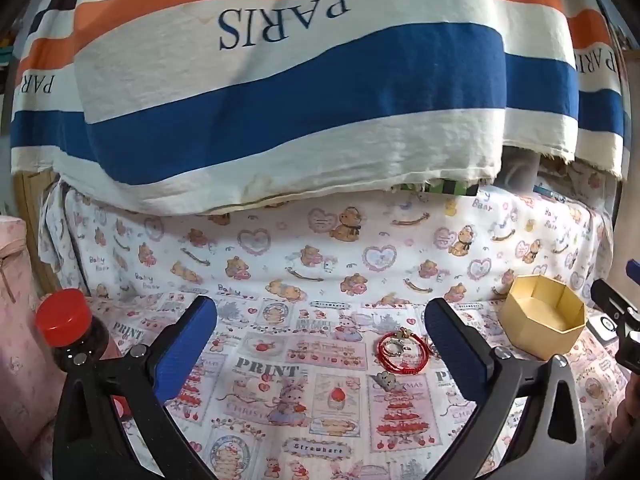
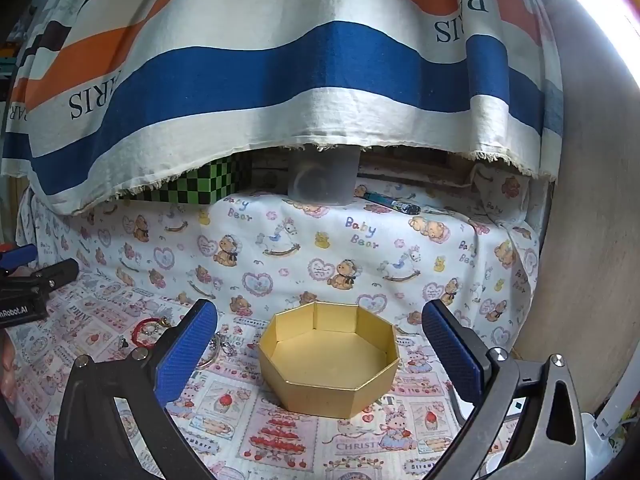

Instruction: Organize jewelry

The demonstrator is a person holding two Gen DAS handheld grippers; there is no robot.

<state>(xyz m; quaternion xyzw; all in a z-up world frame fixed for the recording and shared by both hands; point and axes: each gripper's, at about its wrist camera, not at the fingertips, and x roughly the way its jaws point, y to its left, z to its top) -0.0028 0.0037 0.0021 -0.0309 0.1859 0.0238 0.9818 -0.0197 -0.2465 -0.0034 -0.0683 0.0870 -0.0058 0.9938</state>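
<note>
A gold octagonal box (image 2: 328, 364) stands open and empty on the printed cloth; it also shows at the right of the left wrist view (image 1: 542, 322). A red cord bracelet (image 1: 402, 350) with silver rings lies on the cloth, a small bear charm (image 1: 387, 380) just in front of it. The red bracelet (image 2: 145, 330) and a silver ring (image 2: 224, 347) lie left of the box in the right wrist view. My left gripper (image 1: 320, 344) is open and empty, the bracelet near its right finger. My right gripper (image 2: 320, 354) is open and empty, the box between its fingers.
A bottle with a red cap (image 1: 64, 316) stands at the left. A striped PARIS cloth (image 1: 280, 80) hangs behind. A green checked box (image 2: 200, 184), a clear tub (image 2: 322, 180) and a pen (image 2: 392, 202) sit on the raised shelf at the back.
</note>
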